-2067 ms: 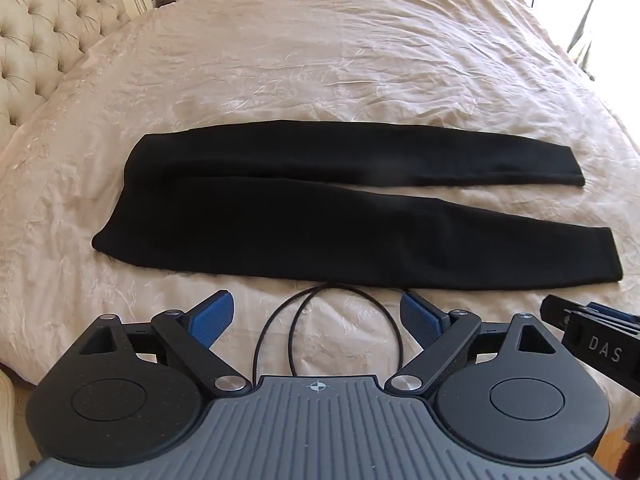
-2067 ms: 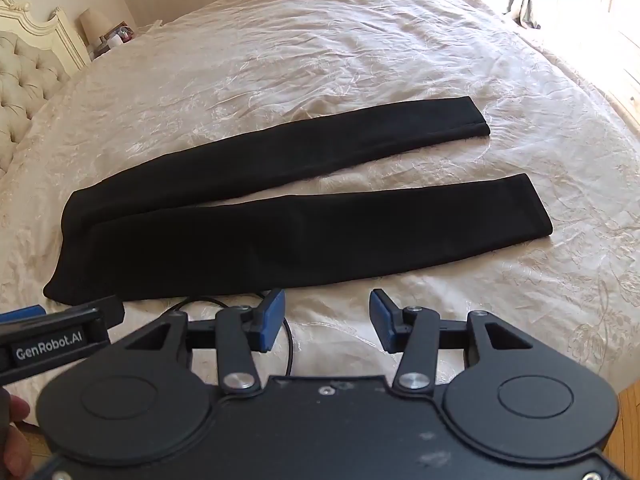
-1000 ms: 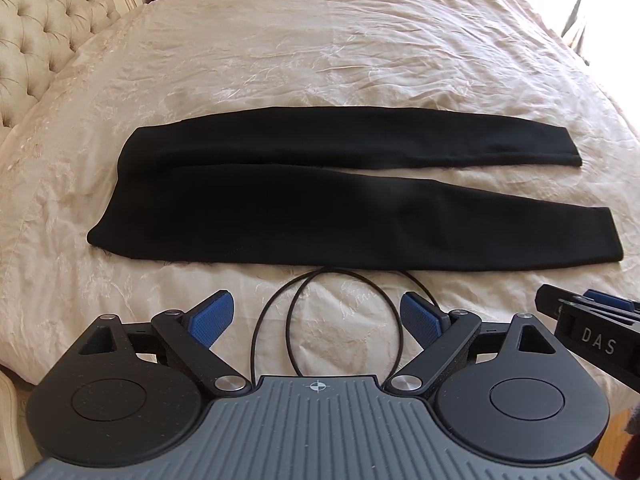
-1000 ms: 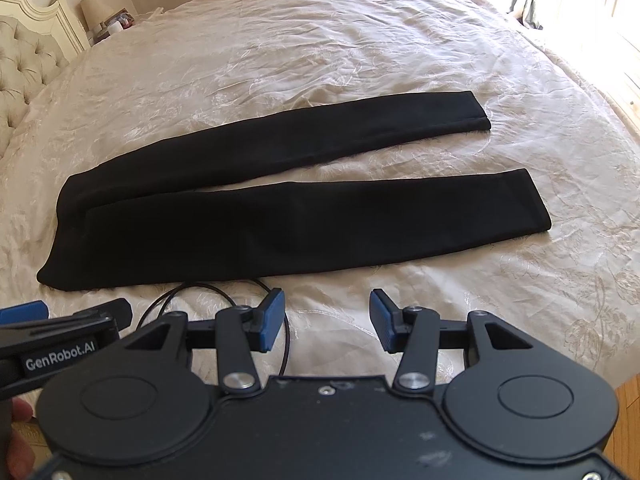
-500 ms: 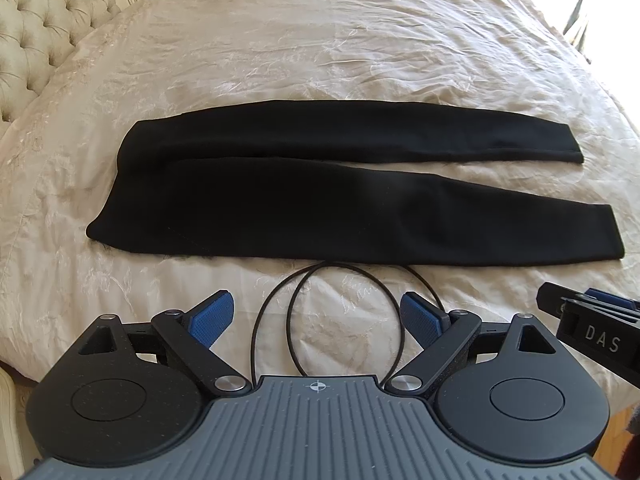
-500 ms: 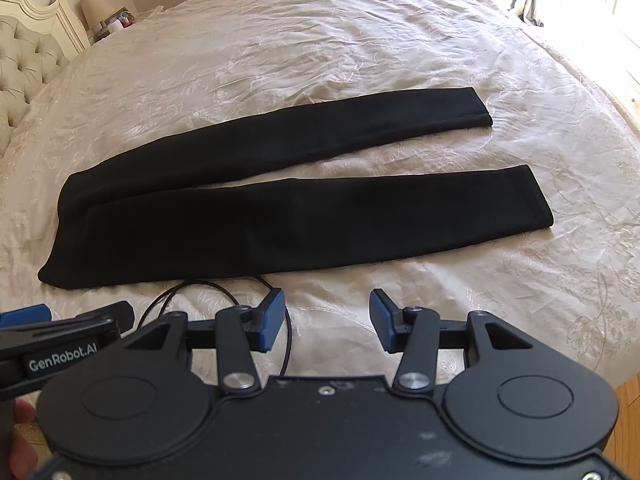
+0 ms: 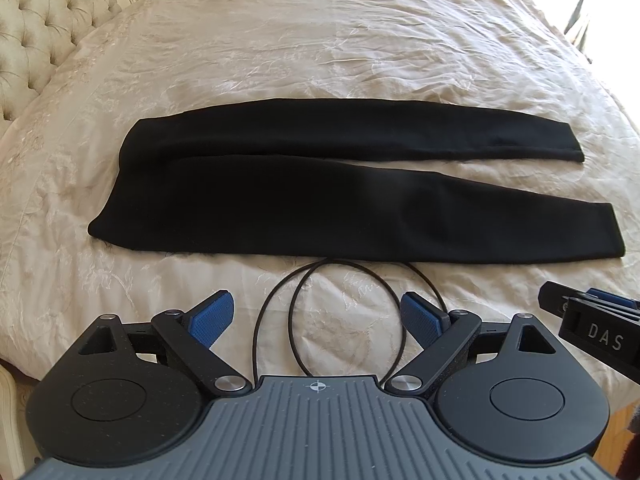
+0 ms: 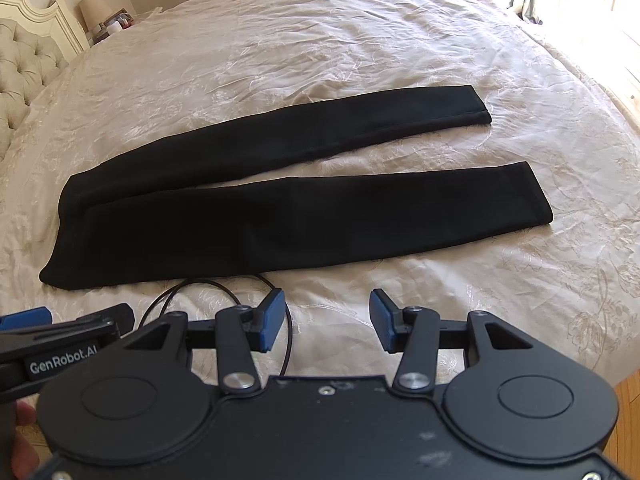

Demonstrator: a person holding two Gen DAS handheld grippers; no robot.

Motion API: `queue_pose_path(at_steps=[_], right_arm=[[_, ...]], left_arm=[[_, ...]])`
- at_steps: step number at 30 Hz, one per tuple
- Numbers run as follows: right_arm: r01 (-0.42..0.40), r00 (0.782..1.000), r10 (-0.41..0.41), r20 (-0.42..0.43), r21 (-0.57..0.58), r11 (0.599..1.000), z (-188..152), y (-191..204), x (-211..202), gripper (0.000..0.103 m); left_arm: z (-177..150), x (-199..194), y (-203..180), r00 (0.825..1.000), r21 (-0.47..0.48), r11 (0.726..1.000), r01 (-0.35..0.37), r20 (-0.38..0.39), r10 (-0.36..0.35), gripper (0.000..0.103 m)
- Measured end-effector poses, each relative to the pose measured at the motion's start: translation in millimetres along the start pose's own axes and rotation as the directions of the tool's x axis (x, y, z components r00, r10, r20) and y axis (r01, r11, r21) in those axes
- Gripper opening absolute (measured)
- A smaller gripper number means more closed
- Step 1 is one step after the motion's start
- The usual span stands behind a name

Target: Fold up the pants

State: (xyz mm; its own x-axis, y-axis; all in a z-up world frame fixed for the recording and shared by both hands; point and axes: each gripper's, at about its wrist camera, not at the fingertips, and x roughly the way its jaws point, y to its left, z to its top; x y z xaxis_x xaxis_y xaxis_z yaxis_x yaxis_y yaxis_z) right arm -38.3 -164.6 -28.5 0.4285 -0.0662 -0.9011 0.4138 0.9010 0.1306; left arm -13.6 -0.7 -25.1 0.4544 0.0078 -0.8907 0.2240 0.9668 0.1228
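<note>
Black pants (image 7: pixel 280 200) lie flat on the cream bedspread, waist to the left, two legs spread apart toward the right. They also show in the right wrist view (image 8: pixel 280 216). My left gripper (image 7: pixel 316 312) is open and empty, held above the bed just in front of the near leg. My right gripper (image 8: pixel 326 316) is open and empty, also short of the near leg's front edge. Each gripper's side shows in the other's view: the right one (image 7: pixel 592 328) at the right edge, the left one (image 8: pixel 60 336) at the left edge.
A black cable loop (image 7: pixel 340 280) lies on the bedspread (image 7: pixel 320 40) between the grippers and the pants. A tufted headboard (image 7: pixel 36 20) stands at the left. A nightstand with a lamp (image 8: pixel 96 8) is at the far left. The bed's right edge drops to wooden floor (image 8: pixel 628 396).
Both views have shifted only slightly; the pants sit a little nearer and lower in the frames. Both grippers stay open and empty.
</note>
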Motion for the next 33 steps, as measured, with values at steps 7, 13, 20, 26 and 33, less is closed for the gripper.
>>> queue_pose_path(at_steps=[7, 13, 20, 26, 33], right_arm=[[-0.006, 1.000, 0.006, 0.000, 0.004, 1.000, -1.0, -2.6, 0.5, 0.050], [-0.010, 1.000, 0.010, -0.007, 0.018, 1.000, -1.5, -6.1, 2.6, 0.050], [-0.027, 0.999, 0.029, -0.043, 0.043, 0.999, -3.0, -10.4, 11.8, 0.050], [-0.037, 0.996, 0.042, -0.079, 0.068, 0.997, -3.7, -13.2, 22.2, 0.050], [-0.054, 0.989, 0.063, -0.132, 0.074, 0.996, -2.9, -4.3, 42.7, 0.050]], left_arm=[[-2.4, -0.5, 1.7, 1.000, 0.001, 1.000, 0.000, -0.003, 0.000, 0.091], [-2.7, 0.7, -2.2, 1.000, 0.009, 1.000, 0.003, -0.012, -0.003, 0.091], [-4.1, 2.3, -3.1, 1.000, -0.003, 1.000, 0.007, -0.022, -0.007, 0.091], [-3.6, 5.2, 2.5, 0.999, -0.025, 1.000, -0.012, -0.046, 0.011, 0.087], [-11.6, 2.6, 21.5, 0.998, -0.071, 0.997, -0.022, -0.055, 0.018, 0.080]])
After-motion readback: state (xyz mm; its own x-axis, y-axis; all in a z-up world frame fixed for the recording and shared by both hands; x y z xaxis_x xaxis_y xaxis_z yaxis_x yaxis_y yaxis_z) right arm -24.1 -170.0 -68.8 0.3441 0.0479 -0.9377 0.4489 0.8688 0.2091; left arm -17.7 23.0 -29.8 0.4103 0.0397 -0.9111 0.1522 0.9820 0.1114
